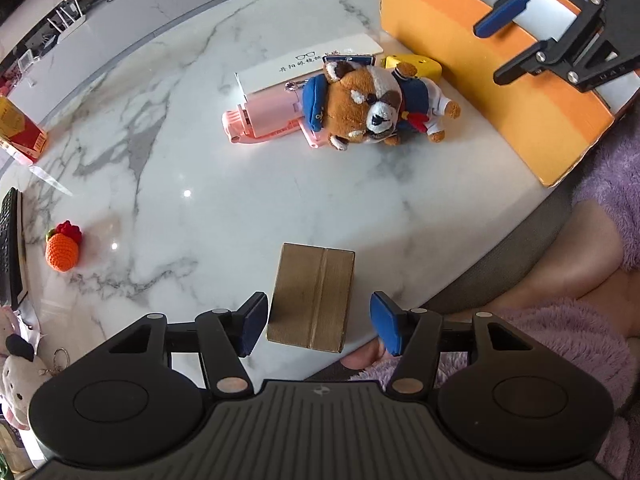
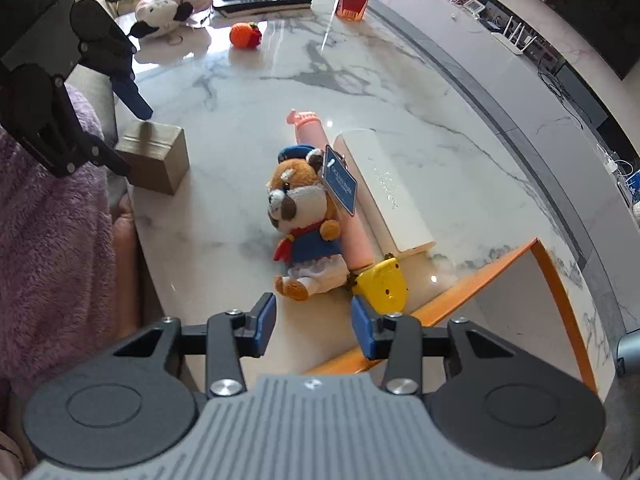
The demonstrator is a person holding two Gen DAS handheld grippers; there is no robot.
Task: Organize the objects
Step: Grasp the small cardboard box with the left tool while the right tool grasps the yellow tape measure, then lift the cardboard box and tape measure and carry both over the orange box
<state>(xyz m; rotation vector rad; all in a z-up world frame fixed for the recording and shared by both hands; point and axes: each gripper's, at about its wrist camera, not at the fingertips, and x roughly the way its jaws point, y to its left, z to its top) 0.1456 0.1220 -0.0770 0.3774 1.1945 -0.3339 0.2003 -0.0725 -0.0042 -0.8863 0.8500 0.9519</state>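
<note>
A small brown cardboard box [image 1: 312,300] stands near the marble table's front edge. My left gripper [image 1: 320,326] is open, its blue pads on either side of the box with a gap on each side. From the right wrist view that same box [image 2: 160,156] sits just under the left gripper's fingers [image 2: 136,98]. My right gripper [image 2: 314,328] is open and empty, over the table next to an orange open box [image 2: 560,288]. A red panda plush [image 1: 372,104] lies on a pink device [image 1: 264,120], beside a white case [image 1: 308,60] and a yellow item [image 1: 416,65].
A crocheted orange fruit [image 1: 62,252] lies at the left, with a red and yellow carton [image 1: 20,128], a black keyboard [image 1: 8,248] and a white plush [image 1: 20,376] near it. The person's purple fleece sleeve [image 2: 52,220] and legs are off the table's front edge.
</note>
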